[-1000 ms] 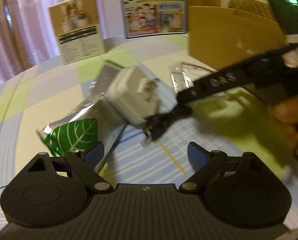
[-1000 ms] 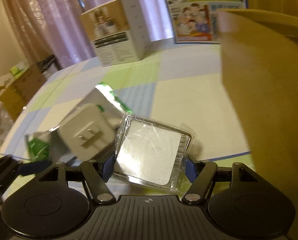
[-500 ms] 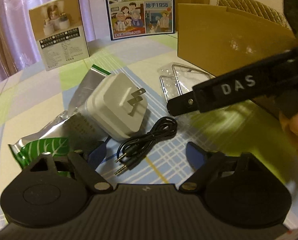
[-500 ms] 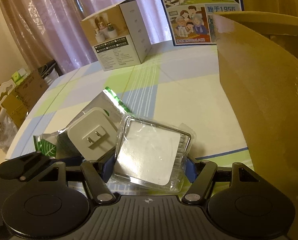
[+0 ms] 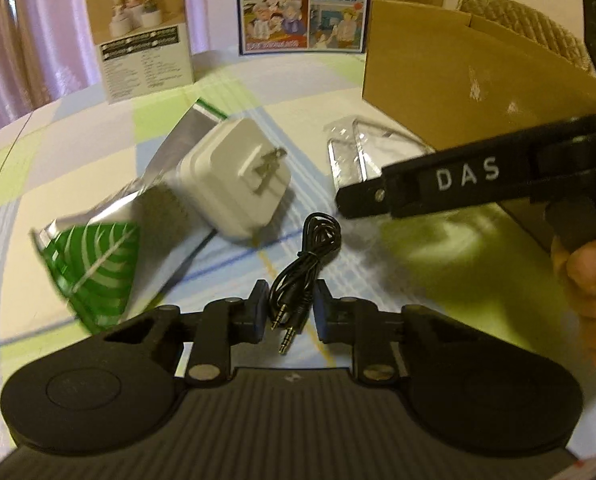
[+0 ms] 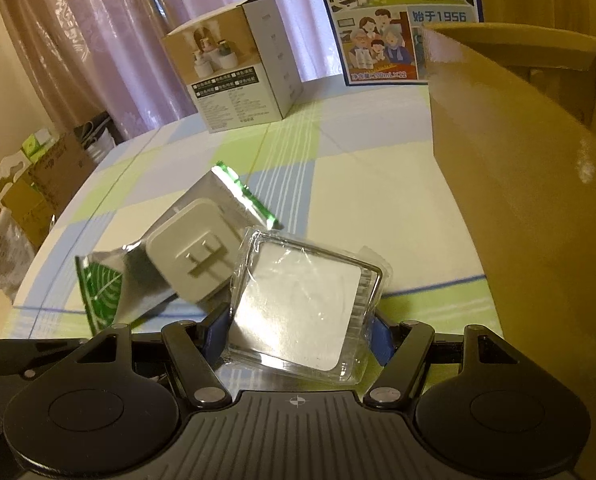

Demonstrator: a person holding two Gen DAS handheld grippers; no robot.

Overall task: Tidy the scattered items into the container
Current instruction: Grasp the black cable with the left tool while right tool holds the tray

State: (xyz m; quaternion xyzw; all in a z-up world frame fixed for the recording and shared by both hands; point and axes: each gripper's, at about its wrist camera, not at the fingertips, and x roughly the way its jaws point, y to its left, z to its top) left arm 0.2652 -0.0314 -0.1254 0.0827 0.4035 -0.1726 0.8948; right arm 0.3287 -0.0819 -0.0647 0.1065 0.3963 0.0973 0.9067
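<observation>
**Both grippers closed on held items**

The left gripper (image 5: 287, 311) is seen with its fingers drawn close together, and the bundled black audio cable (image 5: 298, 276) is pinched between the blue pads (image 5: 260, 312). The right gripper (image 6: 298, 330) is closed against the two sides of a clear plastic packet (image 6: 302, 304), which is held between its fingers. In the left wrist view, the right gripper's black body, marked "DAS", is seen reaching in just right of the audio cable, and the fingers of the person's right hand (image 5: 594, 280) are wrapped around its handle.
</observation>
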